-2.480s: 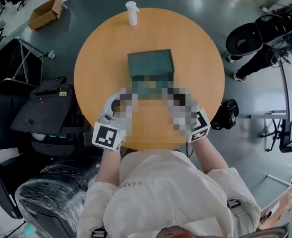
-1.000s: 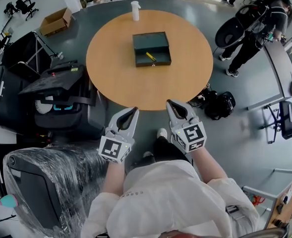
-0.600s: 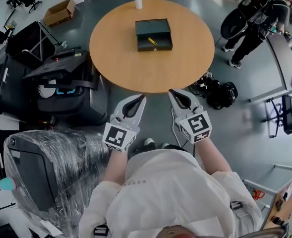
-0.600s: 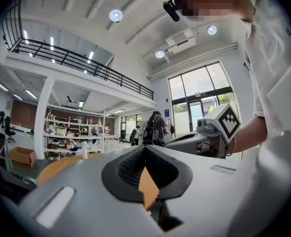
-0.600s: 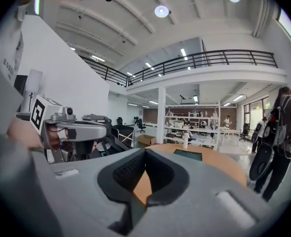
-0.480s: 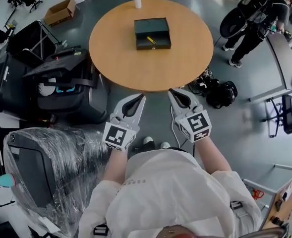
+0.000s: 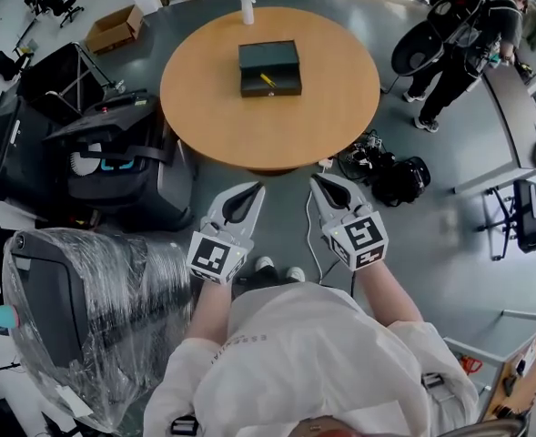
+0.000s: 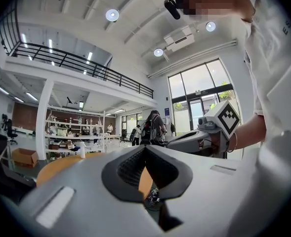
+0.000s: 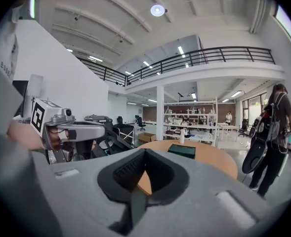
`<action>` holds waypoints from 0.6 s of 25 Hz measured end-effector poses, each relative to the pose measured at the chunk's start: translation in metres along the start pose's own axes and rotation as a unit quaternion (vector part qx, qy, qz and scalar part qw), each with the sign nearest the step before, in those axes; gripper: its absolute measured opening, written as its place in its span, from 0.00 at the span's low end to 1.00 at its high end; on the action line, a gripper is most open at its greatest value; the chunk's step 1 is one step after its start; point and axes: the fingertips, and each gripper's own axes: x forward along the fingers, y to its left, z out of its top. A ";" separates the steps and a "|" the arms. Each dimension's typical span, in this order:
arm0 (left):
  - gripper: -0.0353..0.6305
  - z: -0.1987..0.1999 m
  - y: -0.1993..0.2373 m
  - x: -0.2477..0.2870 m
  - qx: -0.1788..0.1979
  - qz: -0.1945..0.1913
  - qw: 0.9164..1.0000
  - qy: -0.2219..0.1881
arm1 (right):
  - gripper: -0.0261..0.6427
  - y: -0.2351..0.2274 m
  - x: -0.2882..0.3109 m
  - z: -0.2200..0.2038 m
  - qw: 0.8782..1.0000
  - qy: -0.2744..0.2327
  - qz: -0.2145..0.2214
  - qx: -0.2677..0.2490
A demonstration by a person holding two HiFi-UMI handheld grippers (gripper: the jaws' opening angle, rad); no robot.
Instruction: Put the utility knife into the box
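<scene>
the utility knife (image 7: 267, 80) lies inside the box (image 7: 269, 92) on the round table (image 7: 249, 130), well ahead of both claws. the left gripper (image 7: 257, 188) and right gripper (image 7: 315, 180) hang side by side short of the table's near edge, jaws pressed together on nothing. the placing looks done; no further move seems called for.

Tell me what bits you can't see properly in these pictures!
- Utility knife, head view: too small, only a yellow streak in the box.
- Box's inside, right gripper view: hidden by its own near wall.
- White bottle, head view: too small to read any label.
</scene>
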 end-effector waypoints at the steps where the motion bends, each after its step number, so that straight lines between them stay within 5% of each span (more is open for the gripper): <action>1: 0.08 0.001 -0.002 0.000 0.000 0.001 1.000 -0.001 | 0.03 0.000 -0.002 0.000 1.000 -0.001 0.000 0.000; 15: 0.08 0.002 -0.003 0.001 0.007 0.018 1.000 -0.003 | 0.03 0.009 -0.002 0.012 0.999 -0.017 0.027 -0.002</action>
